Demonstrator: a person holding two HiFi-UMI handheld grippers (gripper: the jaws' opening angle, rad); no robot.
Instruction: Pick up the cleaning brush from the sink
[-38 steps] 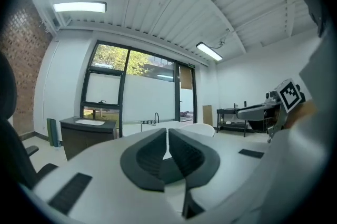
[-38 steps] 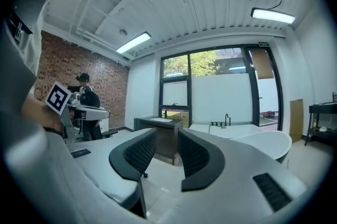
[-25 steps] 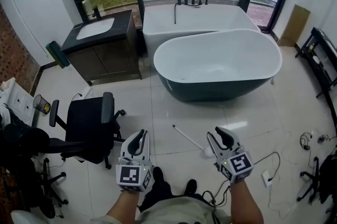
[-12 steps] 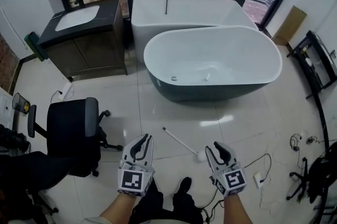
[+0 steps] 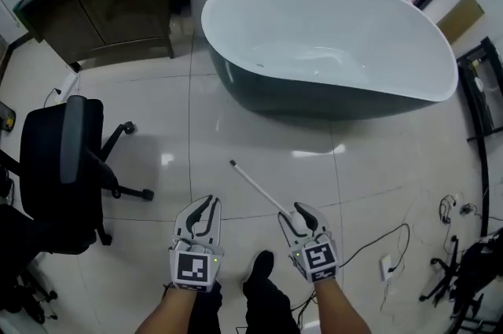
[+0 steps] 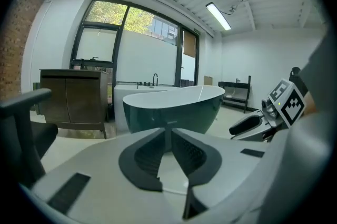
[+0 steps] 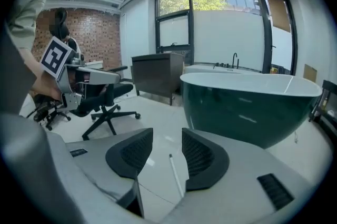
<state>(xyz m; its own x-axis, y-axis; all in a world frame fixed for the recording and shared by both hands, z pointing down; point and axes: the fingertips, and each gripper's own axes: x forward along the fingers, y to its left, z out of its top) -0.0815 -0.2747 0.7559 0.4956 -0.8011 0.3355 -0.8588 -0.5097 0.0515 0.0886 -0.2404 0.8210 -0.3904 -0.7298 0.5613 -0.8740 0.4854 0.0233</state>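
your left gripper [image 5: 206, 203] is clenched on nothing: in the left gripper view its jaws stand together with only a thin slit between the pads, and past them there is bare floor. your right gripper [image 5: 295, 215] is released and its jaws are opening; in the right gripper view the pads stand apart, and the thin white handle of the cleaning brush [image 5: 255, 182] runs along the tiles in the gap between them, below the pads and not touched by them. the brush is not in a sink: it lies flat on the pale tiled floor [image 5: 189, 136], its free end pointing up and left toward the bathtub [image 5: 314, 100], its near end passing under your right gripper, so the head of the brush is hidden there. the tub, white inside and dark green outside, stands well apart from the brush. the dark vanity cabinet [image 5: 94, 2] stands to the tub's left against the far wall, and a black office chair [image 5: 55, 159] stands on the floor at your left.
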